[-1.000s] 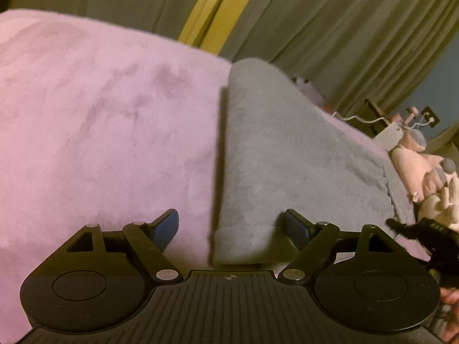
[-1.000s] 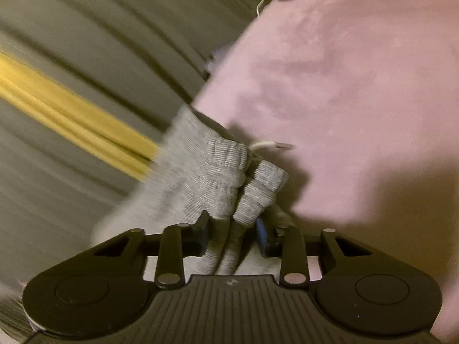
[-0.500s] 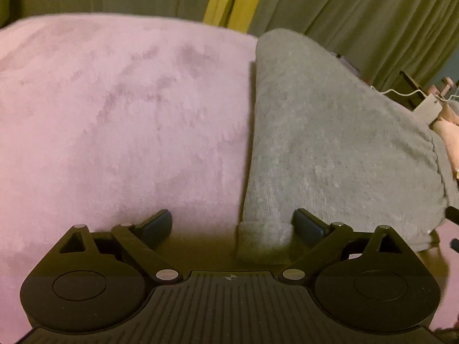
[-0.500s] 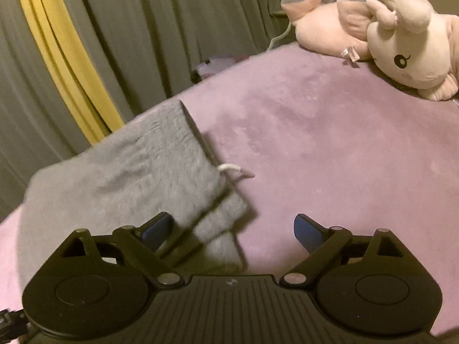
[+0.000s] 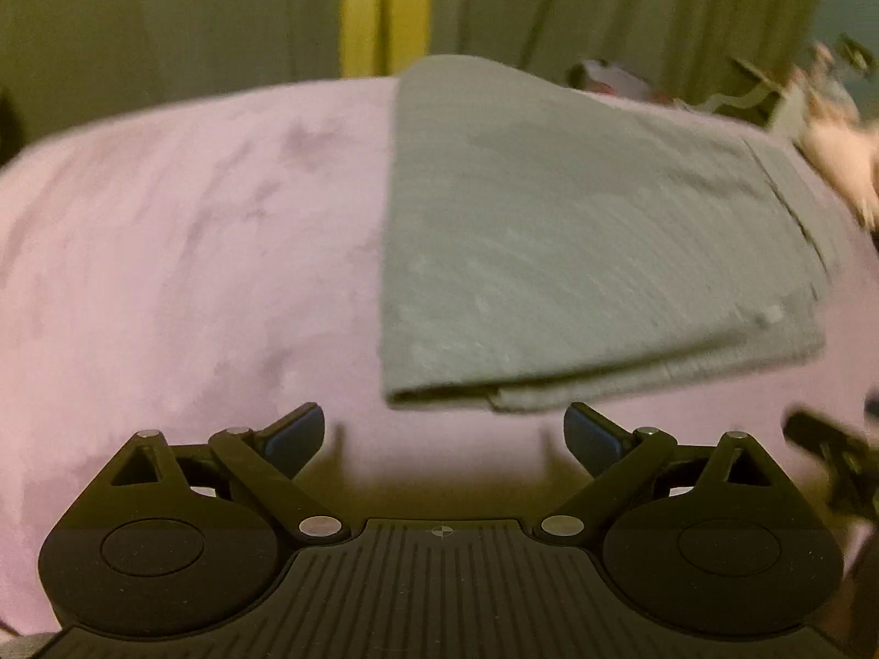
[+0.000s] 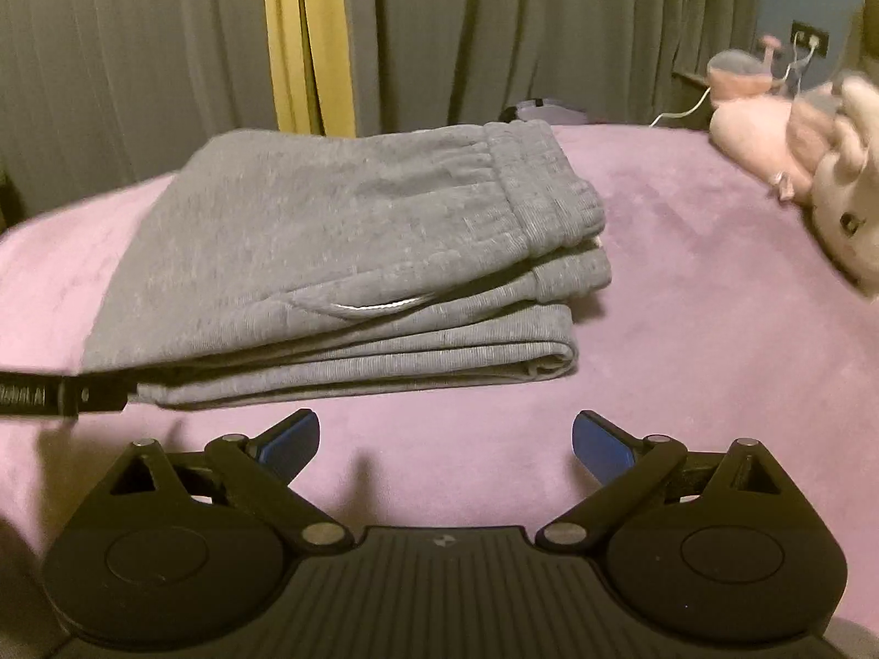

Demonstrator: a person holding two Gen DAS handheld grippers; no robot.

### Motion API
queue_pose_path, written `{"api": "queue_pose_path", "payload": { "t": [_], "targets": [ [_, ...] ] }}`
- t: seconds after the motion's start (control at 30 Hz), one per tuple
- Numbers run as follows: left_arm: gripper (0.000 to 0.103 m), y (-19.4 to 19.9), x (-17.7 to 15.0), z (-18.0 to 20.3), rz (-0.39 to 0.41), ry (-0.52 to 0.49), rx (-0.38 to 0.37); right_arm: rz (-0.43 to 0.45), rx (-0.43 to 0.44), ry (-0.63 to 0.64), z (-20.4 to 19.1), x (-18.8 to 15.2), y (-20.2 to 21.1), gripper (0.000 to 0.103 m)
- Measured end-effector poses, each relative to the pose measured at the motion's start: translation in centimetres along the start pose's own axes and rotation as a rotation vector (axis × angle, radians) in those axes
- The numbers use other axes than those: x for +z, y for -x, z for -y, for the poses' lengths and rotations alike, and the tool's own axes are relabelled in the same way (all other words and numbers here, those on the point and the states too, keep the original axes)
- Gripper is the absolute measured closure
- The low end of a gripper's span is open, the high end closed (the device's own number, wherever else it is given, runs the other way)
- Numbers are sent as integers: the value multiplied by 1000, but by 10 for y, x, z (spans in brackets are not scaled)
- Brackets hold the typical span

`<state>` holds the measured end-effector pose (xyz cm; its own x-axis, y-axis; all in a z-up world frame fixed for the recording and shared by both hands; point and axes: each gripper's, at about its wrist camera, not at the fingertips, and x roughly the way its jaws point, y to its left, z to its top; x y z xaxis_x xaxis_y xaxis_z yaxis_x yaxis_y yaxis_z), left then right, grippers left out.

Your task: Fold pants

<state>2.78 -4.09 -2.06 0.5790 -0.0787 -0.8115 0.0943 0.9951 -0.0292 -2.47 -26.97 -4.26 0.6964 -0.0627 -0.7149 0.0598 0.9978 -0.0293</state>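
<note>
The grey pants (image 6: 351,252) lie folded in a flat stack on the pink blanket (image 6: 686,318), waistband on top at the right. They also show in the left wrist view (image 5: 577,252), folded edge facing me. My left gripper (image 5: 444,434) is open and empty, just short of the stack's near edge. My right gripper (image 6: 445,442) is open and empty, a little back from the stack's near edge. A black part of the left gripper (image 6: 60,395) shows at the left edge of the right wrist view.
Grey curtains with a yellow strip (image 6: 307,38) hang behind the bed. A pink plush toy (image 6: 813,165) lies on the blanket at the right. A wall socket with white cables (image 6: 807,35) is at the far right.
My right gripper let go of the cuffs and drew back; the pants now lie folded flat. My left gripper pulled back from the stack's edge, still open.
</note>
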Motion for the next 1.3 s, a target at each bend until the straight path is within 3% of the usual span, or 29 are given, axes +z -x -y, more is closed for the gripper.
{"api": "queue_pose_path", "payload": {
  "t": [0.13,0.33,0.47,0.57,1.3],
  "targets": [
    [3,11,-5,15,6,-48,4,0,-42,94,-18,4,7,4],
    [3,8,0,15,-16,7,-8,10,-49,56,-16,7,1,4],
    [3,2,-1,17,-28,-4,8,52,-77,111,-22,9,-1,4],
    [3,-4,-1,18,-44,-6,15,76,-46,107,-24,9,-6,4],
    [3,-23,-4,20,-105,-10,-10,27,-48,114,-23,2,-28,4]
  ]
}}
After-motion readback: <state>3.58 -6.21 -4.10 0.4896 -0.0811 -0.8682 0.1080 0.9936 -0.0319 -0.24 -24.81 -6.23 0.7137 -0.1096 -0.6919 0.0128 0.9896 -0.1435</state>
